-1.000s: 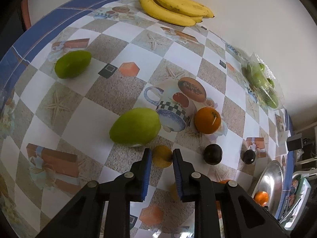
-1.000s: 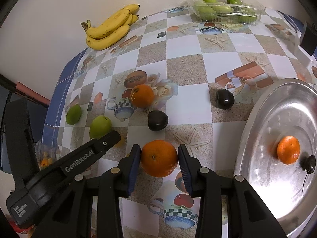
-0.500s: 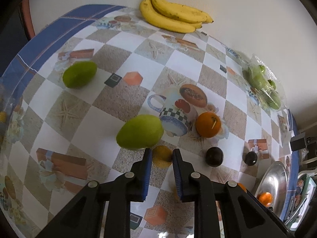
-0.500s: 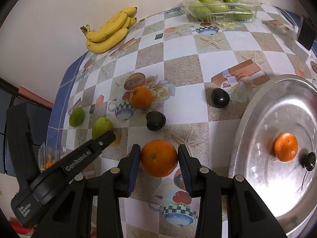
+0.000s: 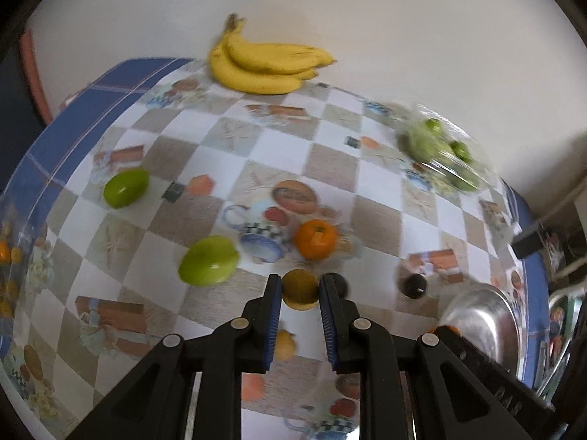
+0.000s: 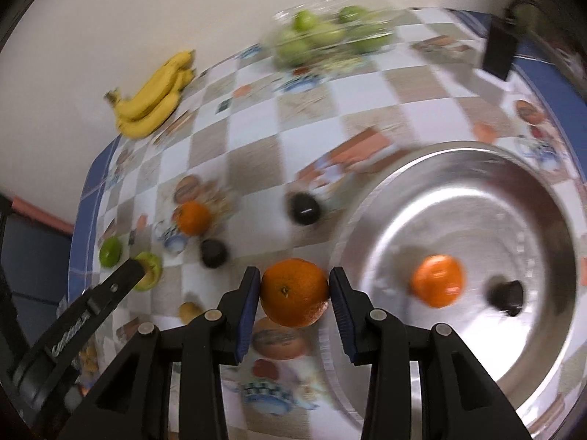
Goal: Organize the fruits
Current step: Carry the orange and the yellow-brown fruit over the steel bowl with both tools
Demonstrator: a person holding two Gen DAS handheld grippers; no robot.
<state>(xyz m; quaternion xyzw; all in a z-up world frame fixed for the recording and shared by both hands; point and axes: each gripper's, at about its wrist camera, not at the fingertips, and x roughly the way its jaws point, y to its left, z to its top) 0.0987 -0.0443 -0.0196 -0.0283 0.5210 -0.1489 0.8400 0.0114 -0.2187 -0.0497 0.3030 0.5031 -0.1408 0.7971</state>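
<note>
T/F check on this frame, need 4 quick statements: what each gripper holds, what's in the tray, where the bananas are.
1. The right gripper is shut on a large round orange. True.
2. The left gripper is clamped on a green mango. False: it holds a small yellowish-brown round fruit; the green mango lies on the tablecloth.
3. The round silver metal tray is empty. False: a small orange and a dark fruit sit in it.
4. The bunch of yellow bananas lies by the wall. True.
</note>
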